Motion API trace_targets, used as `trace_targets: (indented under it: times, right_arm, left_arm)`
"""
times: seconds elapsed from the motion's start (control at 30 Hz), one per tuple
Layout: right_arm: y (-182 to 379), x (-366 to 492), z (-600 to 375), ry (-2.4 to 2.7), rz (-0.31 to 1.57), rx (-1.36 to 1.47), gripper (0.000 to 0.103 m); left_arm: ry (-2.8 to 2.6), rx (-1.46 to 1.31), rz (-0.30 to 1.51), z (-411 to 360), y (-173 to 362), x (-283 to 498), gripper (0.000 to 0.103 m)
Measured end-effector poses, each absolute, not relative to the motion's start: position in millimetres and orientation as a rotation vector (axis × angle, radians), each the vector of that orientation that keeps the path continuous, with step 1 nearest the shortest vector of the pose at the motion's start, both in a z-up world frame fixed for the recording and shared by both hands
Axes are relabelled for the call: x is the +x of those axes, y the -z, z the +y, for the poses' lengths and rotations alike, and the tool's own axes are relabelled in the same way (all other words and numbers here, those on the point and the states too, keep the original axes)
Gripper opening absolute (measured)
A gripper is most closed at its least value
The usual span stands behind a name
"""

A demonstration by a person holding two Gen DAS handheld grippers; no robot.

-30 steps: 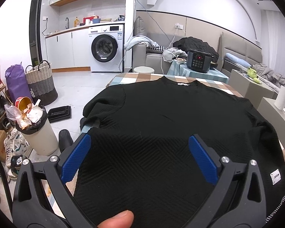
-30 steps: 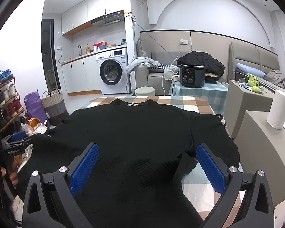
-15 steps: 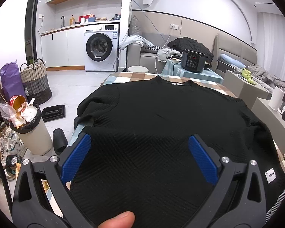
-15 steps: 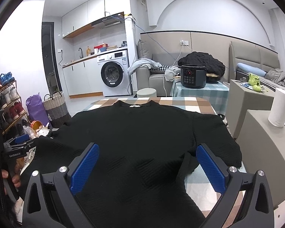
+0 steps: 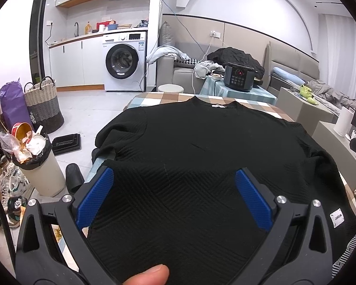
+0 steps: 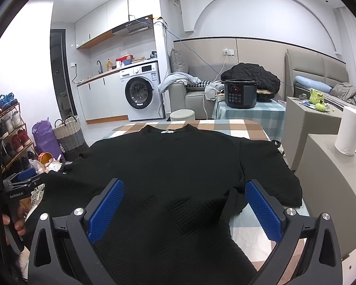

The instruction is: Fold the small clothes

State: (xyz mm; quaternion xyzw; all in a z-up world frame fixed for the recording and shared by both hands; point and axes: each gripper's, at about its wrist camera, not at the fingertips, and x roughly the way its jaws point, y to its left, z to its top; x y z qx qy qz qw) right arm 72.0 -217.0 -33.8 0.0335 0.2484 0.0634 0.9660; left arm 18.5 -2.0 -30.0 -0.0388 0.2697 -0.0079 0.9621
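Left gripper [image 5: 174, 187] wide, gripping nothing, hovering over the near hem of the black top [image 5: 201, 154]. Right gripper [image 6: 185, 204] equally wide and empty-handed, poised above the hem region toward the right sleeve [image 6: 270, 173]. Lies flat on the checked surface [image 6: 225, 128], collar [image 6: 168, 130] at the far end, hem nearest both grippers, so long axis runs straight away from the person. Spreads sideways past the surface on the left, where the left sleeve [image 5: 121, 135] droops over the edge above the bin [image 5: 39, 166]; right sleeve rests on the cloth, slightly bunched at the armpit. Judged as the start of the fold, nothing yet doubled over. Likely next: each gripper takes its own side, left nearer the hanging sleeve, right nearer the sleeve on the surface, folding each inward across the body toward the centre line. Worth minding the thick textured knit, which may slip from a shallow pinch, and the overhanging left side, which may drag the top off line.
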Motion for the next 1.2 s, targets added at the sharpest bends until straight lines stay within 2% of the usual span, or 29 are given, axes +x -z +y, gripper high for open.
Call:
trace_targets:
  times: [0.37, 0.77, 1.0, 1.2]
  right_arm:
    - [35, 79, -223, -0.089, 0.519, 0.067, 0.103]
    - [39, 104, -252, -0.02, 0.583, 0.152, 0.103]
    - [46, 119, -320, 0.059, 0.645, 0.409, 0.103]
    - [75, 137, -374, 0.126, 0.742, 0.591, 0.102]
  left_arm:
    - [-0.012, -0.075, 0.537, 0, 28, 22, 0.102]
    - [0.003, -0.139, 0.561, 17, 22, 64, 0.102]
    - [-0.018, -0.136, 0.556, 27, 18, 96, 0.102]
    - [-0.015, -0.109, 0.579, 29, 19, 120, 0.102]
